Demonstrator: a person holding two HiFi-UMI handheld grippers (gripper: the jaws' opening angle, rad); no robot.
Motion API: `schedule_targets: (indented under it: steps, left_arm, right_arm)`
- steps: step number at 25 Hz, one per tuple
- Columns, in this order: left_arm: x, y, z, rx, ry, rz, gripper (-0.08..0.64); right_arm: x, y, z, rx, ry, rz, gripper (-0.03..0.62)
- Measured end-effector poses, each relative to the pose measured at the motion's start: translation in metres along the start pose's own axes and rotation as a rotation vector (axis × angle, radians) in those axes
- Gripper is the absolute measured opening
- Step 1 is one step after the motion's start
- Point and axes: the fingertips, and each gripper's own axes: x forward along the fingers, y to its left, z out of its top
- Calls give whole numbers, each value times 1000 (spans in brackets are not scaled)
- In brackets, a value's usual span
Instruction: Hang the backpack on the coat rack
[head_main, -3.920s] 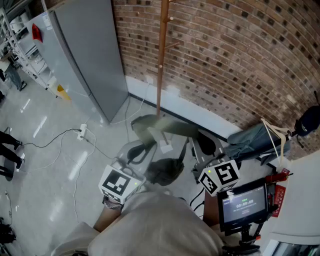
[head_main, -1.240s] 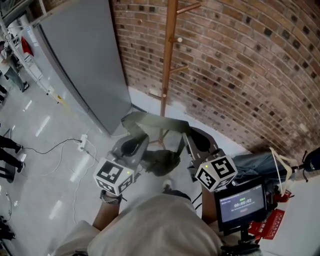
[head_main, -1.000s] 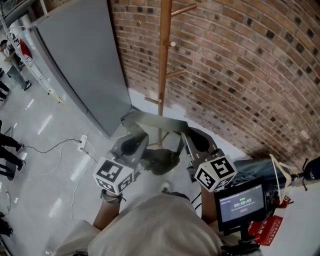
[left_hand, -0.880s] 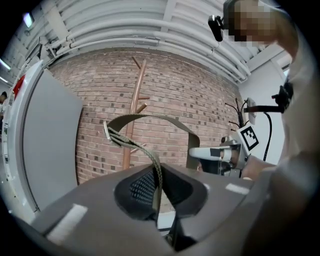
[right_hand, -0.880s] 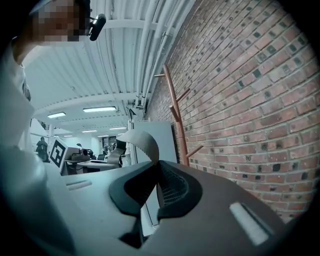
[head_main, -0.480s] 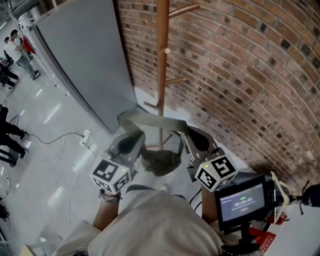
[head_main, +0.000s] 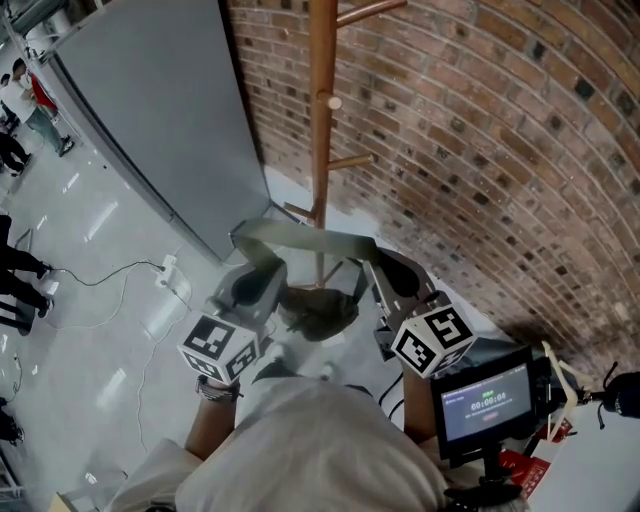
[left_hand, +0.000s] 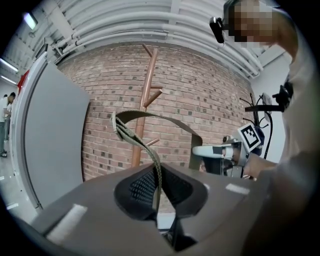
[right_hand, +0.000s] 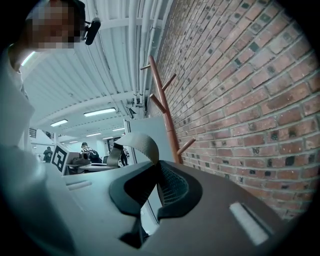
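Backpack strap (head_main: 300, 238): pinched shut between left gripper (head_main: 260, 260) and right gripper (head_main: 372, 264), held spread, presumably for looping over coat rack (head_main: 322, 120).

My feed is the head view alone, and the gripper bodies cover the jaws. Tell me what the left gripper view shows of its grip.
Observer: The left gripper is shut on the strap, pinched edge-on.
Operator: Now give me the right gripper view.
Observer: The right gripper is shut on the strap's broad end.
Operator: Report the coat rack's top; my frame cuts it off.
Observer: The coat rack forks at its top, higher than the strap's arch.
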Motion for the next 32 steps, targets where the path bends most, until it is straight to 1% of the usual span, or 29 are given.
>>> schedule_targets:
  steps: [5,9,14,24,27,32]
  left_arm:
    - [8,13,-1,0,7,-44,14]
    - [17,25,-1,9,18,-89,14]
    - [24,38,-4,14,41,-148,14]
    - [36,59,-14,10,70,-236,14]
    - [40,64,-18,15,82,-243,14]
    - [44,68,-29,4,107,-203,14]
  right_arm:
    - [10,-3,0,-17,-6,-39,9]
    - [20,-7,-3,-22,2,-89,9]
    - [34,-9,-9,-11,11,-151,9]
    - [48,-18,-17,10,20,-247,8]
    - [50,-20,-20,18,16,-249,8]
    - [58,-27,-29,35,49,-214,9]
